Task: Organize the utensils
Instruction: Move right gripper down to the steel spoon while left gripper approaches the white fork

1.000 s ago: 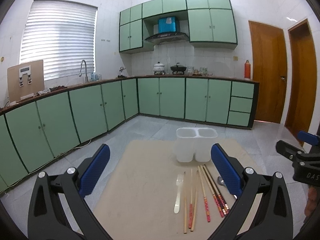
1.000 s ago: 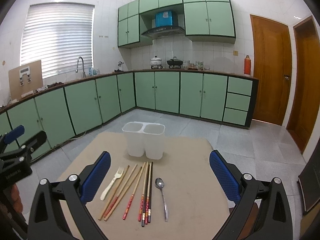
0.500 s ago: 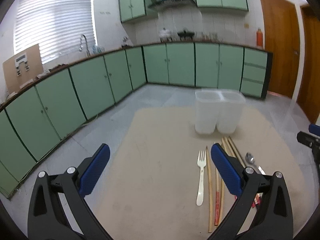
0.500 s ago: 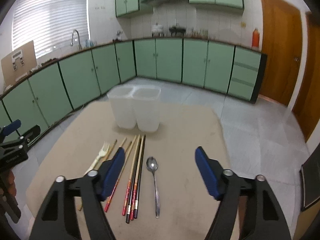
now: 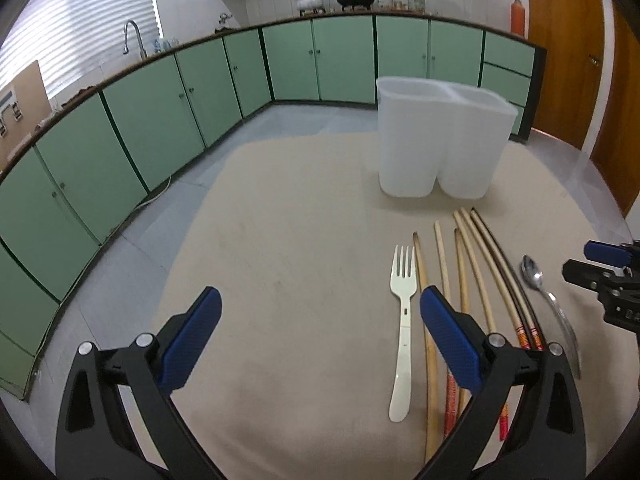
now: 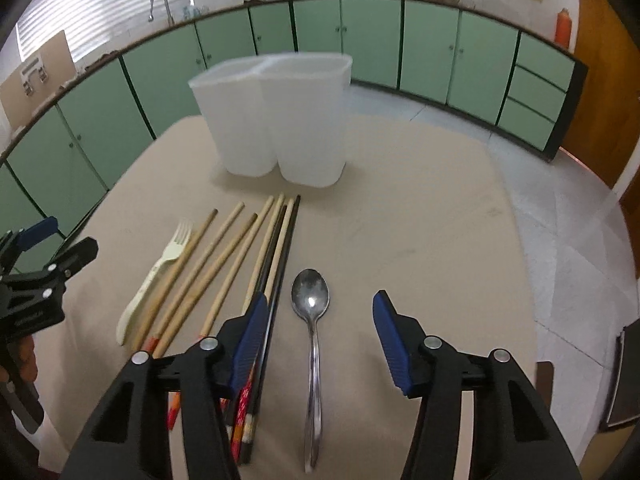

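Nearest in the right wrist view, my right tongs (image 6: 318, 340) stand with jaws spread and nothing between them, straddling the handle of the metal spoon (image 6: 312, 344) at lower centre of the frame. I judge this placement deliberate: the spoon lies apart from the other pieces, so it can be pinched without disturbing a neighbour.

In the left wrist view, my left tongs (image 5: 320, 336) are likewise wide open and empty, over bare worktop (image 5: 280, 260) at lower centre. The plastic fork (image 5: 403, 332) lies just left of their right-hand pad, so I read these tongs as lined up beside the fork rather than over it.

Middle ground: the chopsticks (image 6: 240, 256) lie side by side in a loose fan between fork and spoon, their thin ends pointing toward the far holder. Some are plain wood, some dark, several with red-patterned ends near the lower edge. Laid parallel like this, each can be reached from the near end.

Farther off, in the upper middle of both frames, the white two-compartment holder (image 6: 276, 116) stands upright and apparently empty, just beyond the chopstick tips. I take it as the destination; no utensil has yet gone in.

Beyond, green cabinets (image 5: 160, 112) line the kitchen walls.
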Tool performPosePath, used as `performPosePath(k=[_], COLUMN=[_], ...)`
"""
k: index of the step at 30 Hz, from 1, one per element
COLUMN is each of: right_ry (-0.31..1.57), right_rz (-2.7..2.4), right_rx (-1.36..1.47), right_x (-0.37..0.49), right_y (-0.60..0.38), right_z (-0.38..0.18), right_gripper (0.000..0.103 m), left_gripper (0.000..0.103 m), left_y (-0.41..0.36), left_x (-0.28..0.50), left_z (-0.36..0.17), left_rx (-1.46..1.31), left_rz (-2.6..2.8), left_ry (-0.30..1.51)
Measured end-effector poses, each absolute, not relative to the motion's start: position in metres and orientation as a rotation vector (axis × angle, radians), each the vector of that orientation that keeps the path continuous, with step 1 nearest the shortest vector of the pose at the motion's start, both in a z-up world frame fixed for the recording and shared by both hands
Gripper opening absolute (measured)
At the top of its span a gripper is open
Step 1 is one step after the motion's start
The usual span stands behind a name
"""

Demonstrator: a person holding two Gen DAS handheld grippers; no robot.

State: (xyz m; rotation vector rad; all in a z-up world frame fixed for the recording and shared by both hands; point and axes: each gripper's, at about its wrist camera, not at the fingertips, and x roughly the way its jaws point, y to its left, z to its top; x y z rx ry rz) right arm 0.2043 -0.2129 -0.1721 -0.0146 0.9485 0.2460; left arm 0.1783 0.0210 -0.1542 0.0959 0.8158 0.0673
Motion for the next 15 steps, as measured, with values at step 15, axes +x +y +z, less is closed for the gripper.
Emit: performPosePath(k=[15], right_ry=[1.042], right_rz=[0.282], right_rx=[-0.017], right_x=[0.232], right_y=[-0.206], right_z=[-0.207], right_gripper=[0.044], left_gripper=[0.082], left_y=[0.012], left_x=[0.216], left_z=[-0.182], left_rx=[0.071], left_rz=[0.039], left_ry=[0.900])
